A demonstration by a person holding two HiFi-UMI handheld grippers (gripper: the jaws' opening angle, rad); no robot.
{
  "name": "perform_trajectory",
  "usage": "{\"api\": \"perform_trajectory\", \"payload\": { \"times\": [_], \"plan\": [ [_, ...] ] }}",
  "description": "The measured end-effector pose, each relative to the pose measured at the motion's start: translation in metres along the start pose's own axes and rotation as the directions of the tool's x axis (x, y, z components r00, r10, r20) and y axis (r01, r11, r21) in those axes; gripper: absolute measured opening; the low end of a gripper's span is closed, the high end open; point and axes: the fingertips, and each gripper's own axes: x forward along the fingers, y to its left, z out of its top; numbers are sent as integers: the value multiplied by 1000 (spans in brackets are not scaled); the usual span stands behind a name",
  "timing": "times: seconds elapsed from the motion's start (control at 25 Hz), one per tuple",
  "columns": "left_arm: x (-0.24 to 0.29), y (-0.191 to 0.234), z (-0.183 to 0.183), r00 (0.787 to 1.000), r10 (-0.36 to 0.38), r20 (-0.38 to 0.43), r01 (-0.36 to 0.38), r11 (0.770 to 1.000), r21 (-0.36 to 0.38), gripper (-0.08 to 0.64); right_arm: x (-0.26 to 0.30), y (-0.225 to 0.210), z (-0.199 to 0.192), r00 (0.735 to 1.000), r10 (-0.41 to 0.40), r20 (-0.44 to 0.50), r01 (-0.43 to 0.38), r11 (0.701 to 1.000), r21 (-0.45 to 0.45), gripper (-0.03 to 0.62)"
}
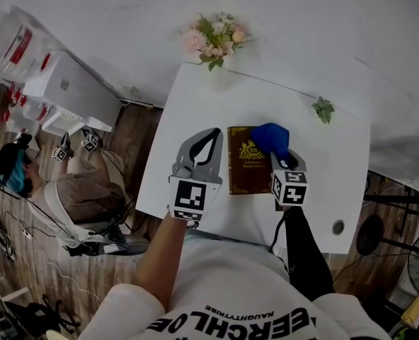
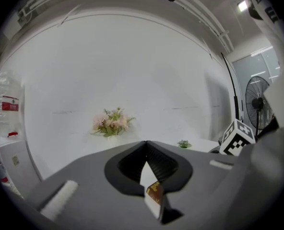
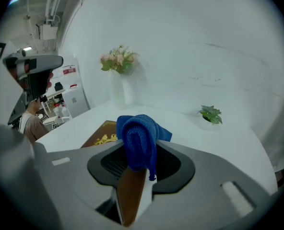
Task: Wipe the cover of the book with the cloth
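head view steeply down over table [image 1: 195, 105]; gripper views low, close, facing wall [image 2: 132, 71]; all share book [image 1: 246, 160], flowers [image 1: 215, 40].

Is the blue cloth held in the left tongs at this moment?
No, the blue cloth is pinched in the right tongs, while the left tongs are closed with nothing between them.

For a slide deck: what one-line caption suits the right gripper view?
Right gripper shut on a blue cloth over a brown book on a white table, flowers behind.
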Motion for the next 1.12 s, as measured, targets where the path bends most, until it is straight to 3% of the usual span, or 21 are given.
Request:
{"api": "perform_trajectory", "payload": {
  "times": [0.28,0.44,0.52,0.76,1.12],
  "plan": [
    [-11,6,-4,1000,-31,3,31,999,-19,57,-9,81,21,986,159,51,-156,985,-68,132],
    [-19,10,-5,998,-63,3,63,997,-35,57,1,130,0,974,220,-45,-224,966,-126,132],
    [-23,10,-6,996,-84,-1,84,996,-36,57,9,140,-16,974,201,-108,-215,968,-132,133],
    [-30,7,-10,993,-116,-9,115,993,-34,57,10,133,-19,982,157,-106,-169,979,-110,132],
    [-38,-9,6,996,-81,23,82,996,-44,57,-11,64,-38,995,35,-90,-40,997,-62,132]
  ]
}}
